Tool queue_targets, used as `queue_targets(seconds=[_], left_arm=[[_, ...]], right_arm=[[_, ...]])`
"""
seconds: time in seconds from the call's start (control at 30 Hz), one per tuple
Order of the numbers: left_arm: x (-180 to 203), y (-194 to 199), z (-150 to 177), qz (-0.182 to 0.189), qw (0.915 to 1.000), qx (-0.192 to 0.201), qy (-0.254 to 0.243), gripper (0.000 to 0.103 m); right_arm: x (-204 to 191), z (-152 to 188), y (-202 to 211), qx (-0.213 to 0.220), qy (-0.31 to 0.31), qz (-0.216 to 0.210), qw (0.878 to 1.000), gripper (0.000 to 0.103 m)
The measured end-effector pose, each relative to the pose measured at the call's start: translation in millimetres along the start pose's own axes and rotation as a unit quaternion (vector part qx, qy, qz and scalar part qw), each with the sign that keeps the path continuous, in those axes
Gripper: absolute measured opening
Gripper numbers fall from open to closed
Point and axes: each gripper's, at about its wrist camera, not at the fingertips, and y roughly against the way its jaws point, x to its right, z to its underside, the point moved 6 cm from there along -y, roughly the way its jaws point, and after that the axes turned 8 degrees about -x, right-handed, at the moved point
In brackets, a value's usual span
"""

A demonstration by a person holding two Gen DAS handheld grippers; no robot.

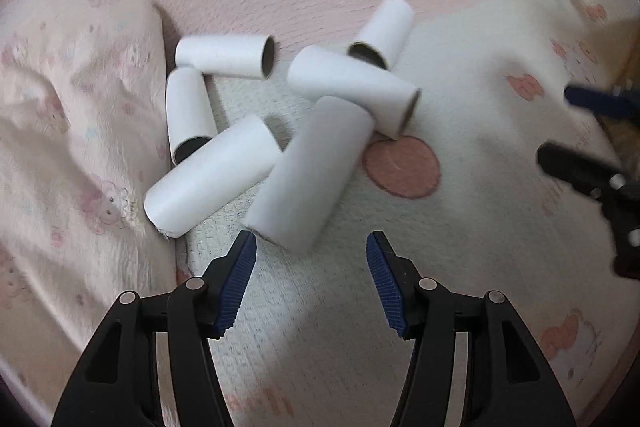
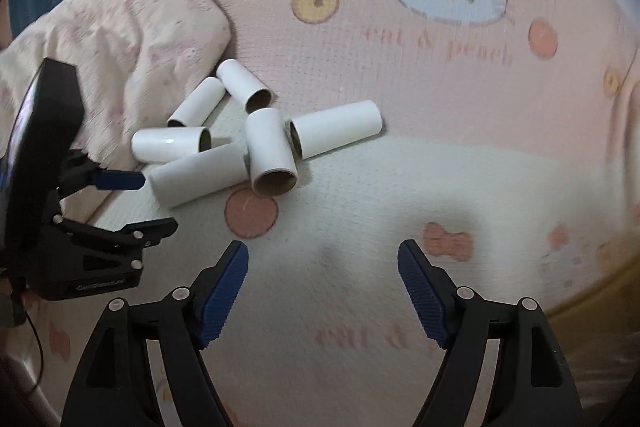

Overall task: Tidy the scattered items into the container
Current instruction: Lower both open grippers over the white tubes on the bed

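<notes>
We count 6 white cardboard tubes [image 1: 308, 171] lying in a loose pile on a soft, finely waffled bed cover [image 1: 480, 211] in cream and pink, printed with peaches, bows and a cartoon cat face. Each tube is a smooth, matte cylinder with a brown inner wall showing at its open end; the one ahead and left of the left gripper [image 1: 311, 269] has a slightly frayed rim. The nearest tube lies just ahead of that gripper, leaning over another; none of them sits between the fingers. The left gripper's ribbed blue pads stand wide apart and hold nothing.

From the right gripper [image 2: 323, 281] the pile [image 2: 256, 147] lies ahead and to the left, well apart from its tips. Its jaws too are spread wide and empty over bare cover.

To the far left of both grippers a crumpled, fluffy pale-pink quilt [image 1: 68, 131] with small printed figures rises beside the tubes. No container shows in either view. Both pictures are motion-blurred, so the lettering on the cover is hard to read, and the fisheye rims cut off the bed's edges.
</notes>
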Motion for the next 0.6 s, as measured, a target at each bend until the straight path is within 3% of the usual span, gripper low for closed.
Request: queue_targets(seconds=[0.17,0.37,0.6], left_arm=[[-10.3,-24.8,-1.2,0.051,0.9963,-0.048,0.050,0.062],[-3.3,-25.4,-5.9,0.014,0.9992,-0.030,0.022,0.062],[-0.5,-26.4,-11.5,0.002,0.9996,-0.027,0.009,0.062]], right_arm=[[4.7,-4.3,-43.0,-0.020,-0.048,-0.033,0.998,0.076],[7.3,-12.6,-79.8,-0.031,-0.084,-0.074,0.993,0.076],[8.8,-37.8,-94.3,0.003,-0.093,-0.104,0.990,0.076]])
